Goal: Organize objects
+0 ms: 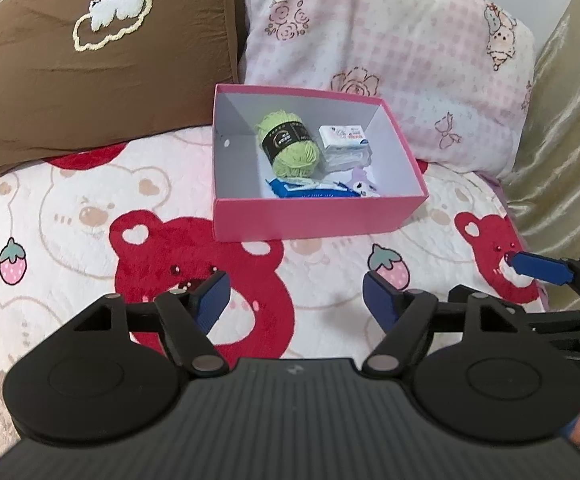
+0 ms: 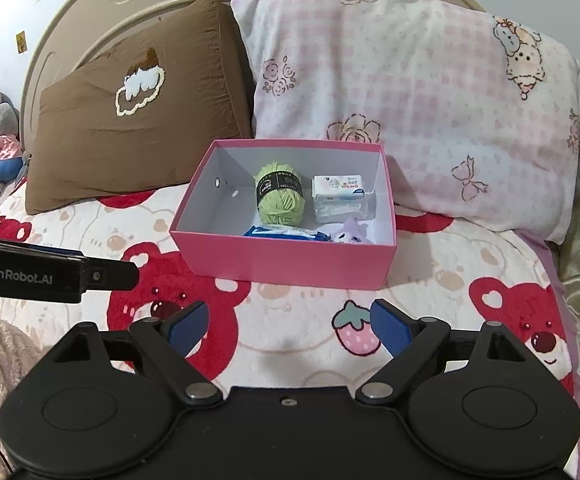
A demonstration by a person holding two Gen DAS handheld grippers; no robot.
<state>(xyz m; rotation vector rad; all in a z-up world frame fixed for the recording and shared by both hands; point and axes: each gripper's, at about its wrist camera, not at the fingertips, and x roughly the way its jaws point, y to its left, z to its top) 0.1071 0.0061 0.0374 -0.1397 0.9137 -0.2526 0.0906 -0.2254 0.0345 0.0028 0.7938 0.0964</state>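
The pink box (image 2: pixel 286 260) sits on the bed toward its head end, against the two pillows, directly ahead of both grippers, its long axis running across the bed. Neither hand is clearly nearer; the box lies slightly left of centre for the right gripper (image 2: pixel 290 326) and about centred for the left gripper (image 1: pixel 295 300). Both grippers stand wide with nothing between the pads, over bare bedspread (image 1: pixel 70 220). Inside the box I count one green yarn ball (image 2: pixel 280 196), one white tissue pack (image 2: pixel 340 196), one blue packet (image 2: pixel 286 234) and one small purple toy (image 2: pixel 350 234). No loose item shows on the bedspread.
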